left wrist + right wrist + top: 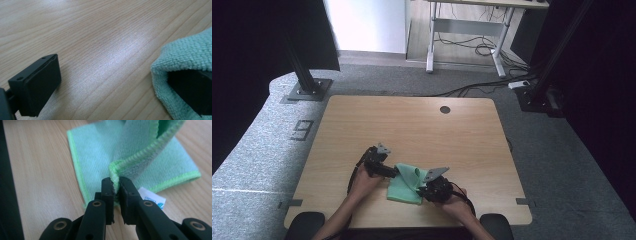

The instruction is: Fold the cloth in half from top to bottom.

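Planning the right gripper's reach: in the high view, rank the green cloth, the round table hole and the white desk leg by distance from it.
1. Green cloth: pinched by the right gripper.
2. Round table hole: far edge of the table.
3. White desk leg: on the floor beyond the table.

left claw (394, 172): jaws apart | right claw (116, 185): jaws pinched

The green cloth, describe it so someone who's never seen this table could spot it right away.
On the wooden table, look at the near edge, between the left gripper and the right gripper. There lies the green cloth, a small mint-green towel with a brighter green stitched hem and a white label. The right gripper pinches a raised fold.
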{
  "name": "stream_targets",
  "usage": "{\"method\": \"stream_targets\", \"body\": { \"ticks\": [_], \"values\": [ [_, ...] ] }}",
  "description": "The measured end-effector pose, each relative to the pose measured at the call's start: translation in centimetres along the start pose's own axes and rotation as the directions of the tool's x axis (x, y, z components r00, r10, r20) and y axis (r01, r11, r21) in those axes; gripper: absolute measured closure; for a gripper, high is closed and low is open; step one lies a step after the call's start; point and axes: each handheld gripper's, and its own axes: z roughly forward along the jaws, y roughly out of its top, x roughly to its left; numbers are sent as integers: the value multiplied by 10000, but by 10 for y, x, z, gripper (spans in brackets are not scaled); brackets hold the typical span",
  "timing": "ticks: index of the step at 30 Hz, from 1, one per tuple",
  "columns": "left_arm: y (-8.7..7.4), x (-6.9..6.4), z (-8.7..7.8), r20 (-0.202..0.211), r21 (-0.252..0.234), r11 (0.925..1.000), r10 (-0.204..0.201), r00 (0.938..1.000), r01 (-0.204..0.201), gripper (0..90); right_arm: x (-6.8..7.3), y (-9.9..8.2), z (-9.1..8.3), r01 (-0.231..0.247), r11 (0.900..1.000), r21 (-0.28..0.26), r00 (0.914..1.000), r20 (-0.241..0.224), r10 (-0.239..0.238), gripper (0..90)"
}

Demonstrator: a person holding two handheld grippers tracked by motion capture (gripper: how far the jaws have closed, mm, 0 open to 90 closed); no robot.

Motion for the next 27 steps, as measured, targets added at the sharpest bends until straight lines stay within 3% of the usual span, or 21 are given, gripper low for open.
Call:
{"method": "stream_targets", "body": {
  "ticks": [5, 8, 10, 13, 16, 20, 27],
  "values": [
    [0, 0, -2, 225, 95, 9999, 112, 9997, -114, 4, 1, -1, 2, -46, 10000, 31, 9999, 124, 45, 818],
    [-1, -2, -10, 645, 362, 9993, 104, 9979, -128, 42, 1, -2, 3, -42, 10000, 0, 9998, 182, 42, 819],
    [-2, -3, -18, 1022, 496, 9977, 407, 9939, -459, 63, 1, -2, 3, -26, 10000, -26, 9998, 201, 27, 819],
    [-2, -4, -32, 1152, 384, 9946, 914, 9891, -964, 65, 1, -2, 3, -58, 10000, -47, 9998, 189, 59, 818],
    [4, 0, -44, 916, 26, 9946, 1035, 9904, -1042, 68, 1, -3, 3, -31, 10000, -49, 9998, 204, 32, 815],
    [18, 9, -47, 570, -474, 9971, 620, 9965, -593, 78, 3, -2, 3, -23, 10000, -38, 9996, 270, 24, 807],
    [51, 4, -22, 495, -251, 9935, 1124, 9924, -1113, 85, 3, -3, 3, -52, 10000, -52, 9997, 254, 53, 801]
  ]
}}
